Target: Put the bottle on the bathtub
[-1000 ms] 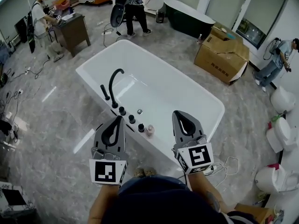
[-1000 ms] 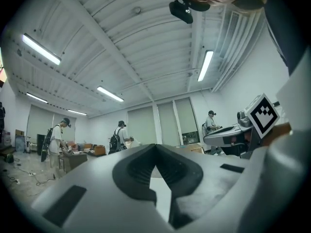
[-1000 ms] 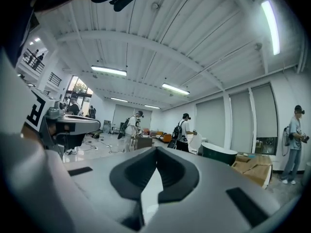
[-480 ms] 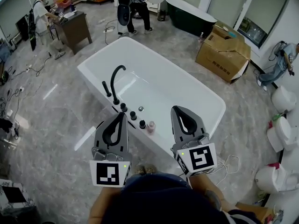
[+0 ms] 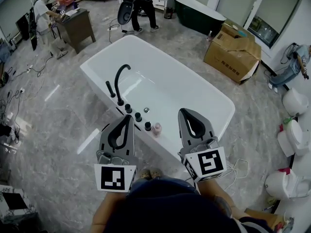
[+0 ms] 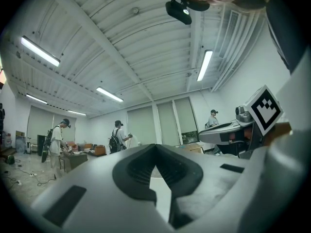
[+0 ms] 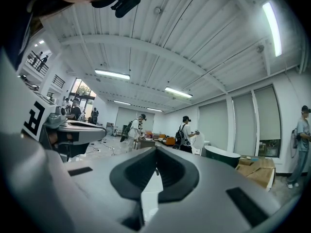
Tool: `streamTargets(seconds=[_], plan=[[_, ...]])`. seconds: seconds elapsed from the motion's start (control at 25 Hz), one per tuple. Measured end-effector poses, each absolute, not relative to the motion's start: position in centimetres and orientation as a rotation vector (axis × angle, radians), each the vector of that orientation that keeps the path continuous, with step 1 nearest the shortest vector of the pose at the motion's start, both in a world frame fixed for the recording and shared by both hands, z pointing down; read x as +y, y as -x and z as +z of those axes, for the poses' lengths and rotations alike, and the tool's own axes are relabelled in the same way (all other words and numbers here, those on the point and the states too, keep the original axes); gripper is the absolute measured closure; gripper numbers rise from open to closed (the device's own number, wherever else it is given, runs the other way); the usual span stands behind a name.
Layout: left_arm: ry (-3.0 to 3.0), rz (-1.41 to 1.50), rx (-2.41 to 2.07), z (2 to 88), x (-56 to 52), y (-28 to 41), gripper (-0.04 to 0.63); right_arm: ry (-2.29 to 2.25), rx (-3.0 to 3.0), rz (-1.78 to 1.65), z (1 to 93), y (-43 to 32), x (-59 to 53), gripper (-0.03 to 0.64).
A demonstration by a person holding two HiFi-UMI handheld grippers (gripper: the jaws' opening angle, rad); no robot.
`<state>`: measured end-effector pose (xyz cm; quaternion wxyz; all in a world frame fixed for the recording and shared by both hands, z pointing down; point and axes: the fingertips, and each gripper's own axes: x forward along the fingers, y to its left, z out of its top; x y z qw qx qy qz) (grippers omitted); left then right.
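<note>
Both hand-held grippers hang level in front of the person, close to the near side of the bathtub (image 5: 96, 77). The left hand-held gripper (image 5: 127, 117) has its jaws pressed together with nothing between them. Same for the right hand-held gripper (image 5: 182, 112): fully closed, empty.

The bottle (image 5: 156, 129), small and pinkish, stands on the near rim of the bathtub, last in a row with the dark knobs (image 5: 137, 116), and the black faucet (image 5: 117, 86) rises at 10 o'clock from it. From the left gripper's tip it sits at about 4 o'clock, from the right one's at 8 o'clock, apart from both. It looks upright, though it is too small in the head view to be sure. By the look of it, the placing is done.

Risks from here? The bottle sits on a narrow ledge between the 2 grippers. A careless sideways swing of either one could clip it and tip it into the tub or off onto the floor (image 5: 58, 130). A white cable (image 5: 238, 171) also loops on the floor at 4 o'clock of the right gripper; stepping back could snag a foot.
</note>
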<state>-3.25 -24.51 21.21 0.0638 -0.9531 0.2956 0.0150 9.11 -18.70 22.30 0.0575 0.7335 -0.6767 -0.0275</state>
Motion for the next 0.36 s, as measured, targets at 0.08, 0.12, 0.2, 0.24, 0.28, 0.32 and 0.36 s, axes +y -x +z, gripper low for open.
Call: streamTargets(seconds=[0.08, 0.12, 0.2, 0.24, 0.28, 0.32, 0.36], plan=[[2.879, 0.044, 0.889, 21.19, -24.53, 3.15, 0.572, -2.23, -2.051, -0.078, 22.36, -9.26, -18.68, 0.591], [2.878, 0.045, 0.888, 21.14, -24.58, 3.07, 0.572, -2.229, -2.053, -0.079, 22.32, -9.32, -18.73, 0.591], [2.878, 0.045, 0.884, 21.1, -24.67, 2.94, 0.572, -2.225, -2.057, -0.081, 22.28, -9.41, -18.85, 0.591], [2.877, 0.046, 0.883, 21.12, -24.68, 2.89, 0.572, -2.224, -2.059, -0.081, 22.31, -9.44, -18.89, 0.591], [2.876, 0.048, 0.881, 21.16, -24.66, 2.85, 0.572, -2.224, -2.061, -0.081, 22.36, -9.47, -18.89, 0.591], [2.875, 0.051, 0.879, 21.2, -24.62, 2.82, 0.572, -2.225, -2.063, -0.082, 22.42, -9.49, -18.88, 0.591], [2.873, 0.054, 0.877, 21.25, -24.57, 2.78, 0.572, -2.225, -2.064, -0.083, 22.47, -9.51, -18.87, 0.591]])
